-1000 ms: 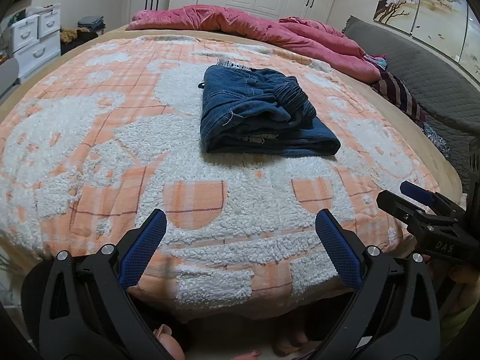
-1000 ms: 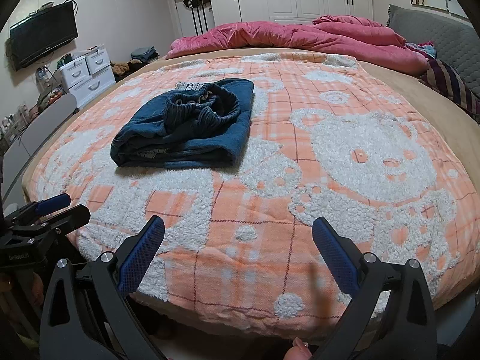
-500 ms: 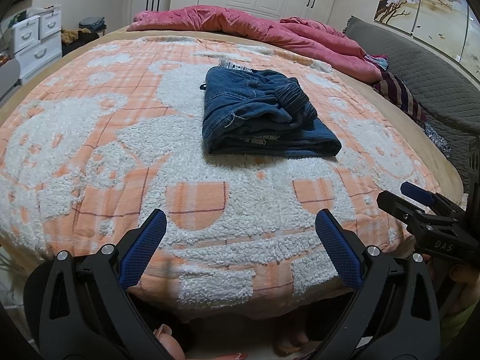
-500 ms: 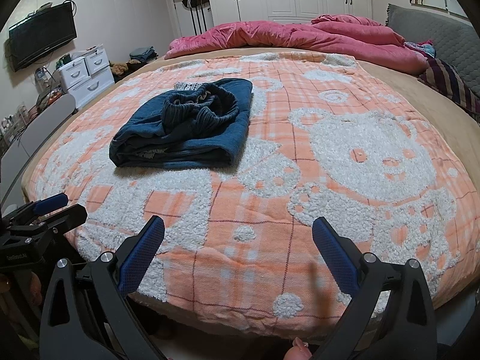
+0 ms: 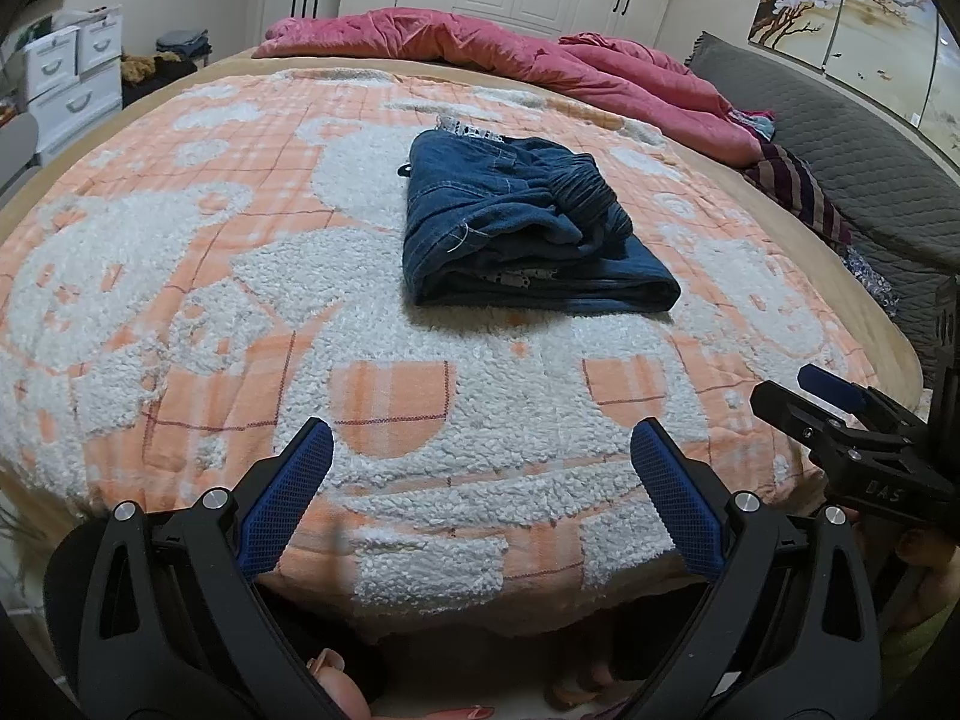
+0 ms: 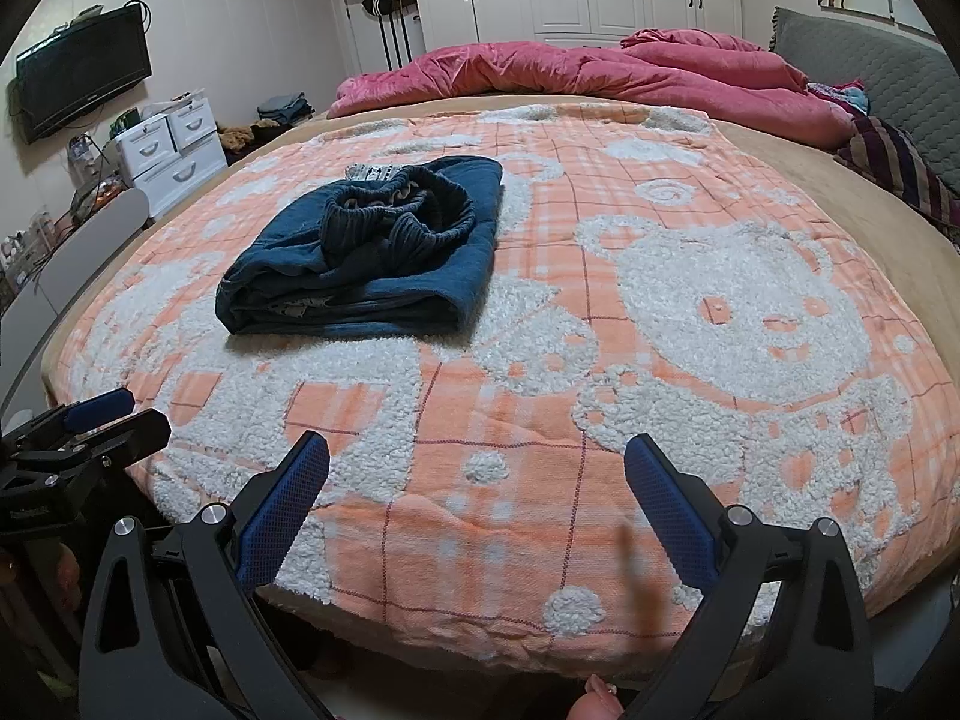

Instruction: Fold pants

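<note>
On the orange-and-white fleece bear blanket (image 5: 180,276), mid-bed, lie the folded dark-blue denim pants (image 5: 522,234), well apart from both claws; their long axis runs from near edge toward the crumpled pink duvet (image 5: 510,54), ribbed waistband uppermost. The left gripper (image 5: 480,480) gapes wide, empty. The right gripper (image 6: 477,483), marked "DAS", likewise gapes wide, empty.
</note>
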`<state>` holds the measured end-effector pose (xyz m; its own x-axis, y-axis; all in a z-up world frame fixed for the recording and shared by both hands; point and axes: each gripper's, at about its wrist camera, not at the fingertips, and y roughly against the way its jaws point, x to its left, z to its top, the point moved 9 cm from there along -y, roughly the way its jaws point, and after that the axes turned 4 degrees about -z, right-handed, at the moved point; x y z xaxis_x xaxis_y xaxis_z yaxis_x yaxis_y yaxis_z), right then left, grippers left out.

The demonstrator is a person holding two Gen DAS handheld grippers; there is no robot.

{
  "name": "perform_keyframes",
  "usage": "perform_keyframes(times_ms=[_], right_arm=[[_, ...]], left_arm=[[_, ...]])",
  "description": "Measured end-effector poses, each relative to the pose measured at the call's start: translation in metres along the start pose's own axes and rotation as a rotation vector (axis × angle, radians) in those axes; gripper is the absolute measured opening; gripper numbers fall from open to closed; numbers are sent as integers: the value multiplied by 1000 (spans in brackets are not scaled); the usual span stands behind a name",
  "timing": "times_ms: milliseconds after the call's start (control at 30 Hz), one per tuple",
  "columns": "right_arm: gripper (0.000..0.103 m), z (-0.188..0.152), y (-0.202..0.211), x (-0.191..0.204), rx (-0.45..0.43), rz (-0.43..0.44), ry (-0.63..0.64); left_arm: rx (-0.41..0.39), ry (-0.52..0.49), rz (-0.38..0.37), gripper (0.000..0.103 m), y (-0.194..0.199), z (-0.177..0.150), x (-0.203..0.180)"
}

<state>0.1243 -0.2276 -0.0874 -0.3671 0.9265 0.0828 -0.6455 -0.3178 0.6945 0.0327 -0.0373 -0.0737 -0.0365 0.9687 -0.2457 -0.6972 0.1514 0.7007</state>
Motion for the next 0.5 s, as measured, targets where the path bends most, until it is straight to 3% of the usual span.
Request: perform_keyframes(times_ms=[500], right_arm=[[98,0,1,-1,1,-12,-1]], left_arm=[[0,1,3,93,1,0,0]])
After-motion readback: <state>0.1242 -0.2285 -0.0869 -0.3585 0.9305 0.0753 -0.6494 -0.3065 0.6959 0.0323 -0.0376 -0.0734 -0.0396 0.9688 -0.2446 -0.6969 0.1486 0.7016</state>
